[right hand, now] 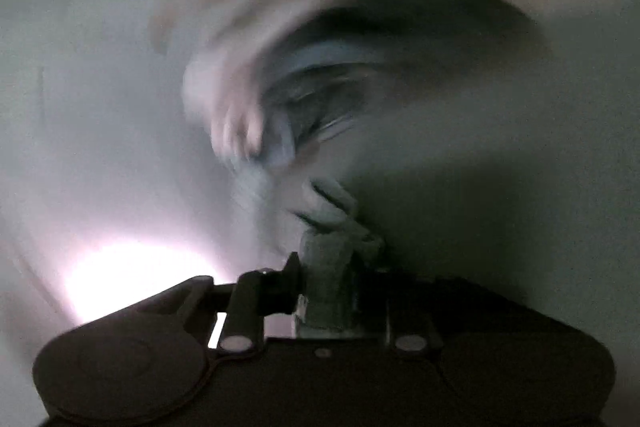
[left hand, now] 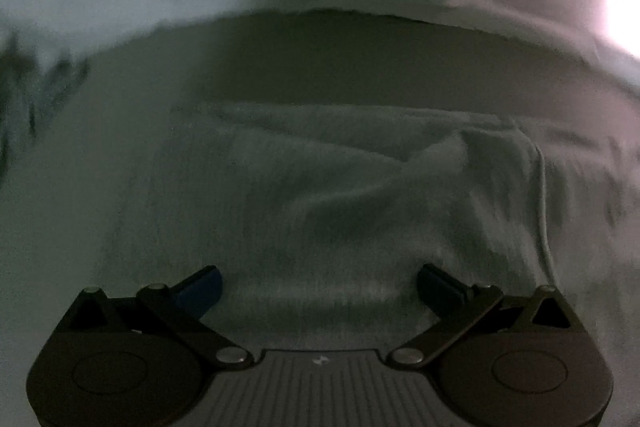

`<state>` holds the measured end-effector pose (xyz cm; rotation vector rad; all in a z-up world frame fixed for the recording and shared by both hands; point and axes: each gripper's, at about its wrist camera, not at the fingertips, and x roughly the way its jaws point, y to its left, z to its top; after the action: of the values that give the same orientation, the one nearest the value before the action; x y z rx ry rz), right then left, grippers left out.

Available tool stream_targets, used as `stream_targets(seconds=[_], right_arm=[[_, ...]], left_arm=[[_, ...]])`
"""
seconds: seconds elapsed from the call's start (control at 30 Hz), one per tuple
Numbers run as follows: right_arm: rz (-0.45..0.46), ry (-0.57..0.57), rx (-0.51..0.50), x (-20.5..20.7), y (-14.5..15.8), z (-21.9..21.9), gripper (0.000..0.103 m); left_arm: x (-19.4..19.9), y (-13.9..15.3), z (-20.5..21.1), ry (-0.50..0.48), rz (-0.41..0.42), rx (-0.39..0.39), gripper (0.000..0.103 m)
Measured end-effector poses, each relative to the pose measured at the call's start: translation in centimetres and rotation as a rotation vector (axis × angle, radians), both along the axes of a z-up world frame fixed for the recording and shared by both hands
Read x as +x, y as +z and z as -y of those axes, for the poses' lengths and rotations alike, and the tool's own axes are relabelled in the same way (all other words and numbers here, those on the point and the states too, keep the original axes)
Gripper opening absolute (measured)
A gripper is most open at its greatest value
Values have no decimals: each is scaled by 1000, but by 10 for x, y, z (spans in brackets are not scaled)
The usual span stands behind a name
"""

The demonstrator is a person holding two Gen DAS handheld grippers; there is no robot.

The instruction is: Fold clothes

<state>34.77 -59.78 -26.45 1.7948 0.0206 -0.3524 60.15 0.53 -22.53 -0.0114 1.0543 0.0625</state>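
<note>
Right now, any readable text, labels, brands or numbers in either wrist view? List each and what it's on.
None readable.
Small pale mark on the ribbed dark body of the left gripper: a logo-like shape, too small to read.
Dark smudges on the pale grey fabric at the left edge: blurred, cannot tell if print.
Right wrist view: motion-blurred, no text on the bunched grey cloth.

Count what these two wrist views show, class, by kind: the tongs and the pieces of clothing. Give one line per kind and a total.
Tongs: 2, the left tongs open over the cloth, the right tongs shut on a bunch of it.
Pale grey garment: 1 that can be told; blur hides any more.
Total: 3
</note>
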Motion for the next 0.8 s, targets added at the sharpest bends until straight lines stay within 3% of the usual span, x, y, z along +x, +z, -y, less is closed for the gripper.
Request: stream_targets(seconds=[0.07, 0.3, 0.43, 0.53, 0.67, 0.8], right_arm=[[139, -90, 163, -8, -20, -9, 21], [210, -38, 110, 1, -1, -32, 21], [255, 59, 46, 23, 20, -48, 21], [257, 224, -82, 46, 46, -68, 21], [224, 571, -314, 84, 82, -127, 21], [43, 953, -539, 107, 89, -211, 22]], left_arm=[[-1, 0, 0, -15, 7, 7, 103], [-2, 0, 1, -38, 21, 16, 103], [-3, -1, 1, -50, 28, 16, 103], [-3, -1, 1, -64, 33, 16, 103], [-2, -1, 1, -82, 39, 16, 103], [-1, -2, 1, -110, 43, 15, 103]])
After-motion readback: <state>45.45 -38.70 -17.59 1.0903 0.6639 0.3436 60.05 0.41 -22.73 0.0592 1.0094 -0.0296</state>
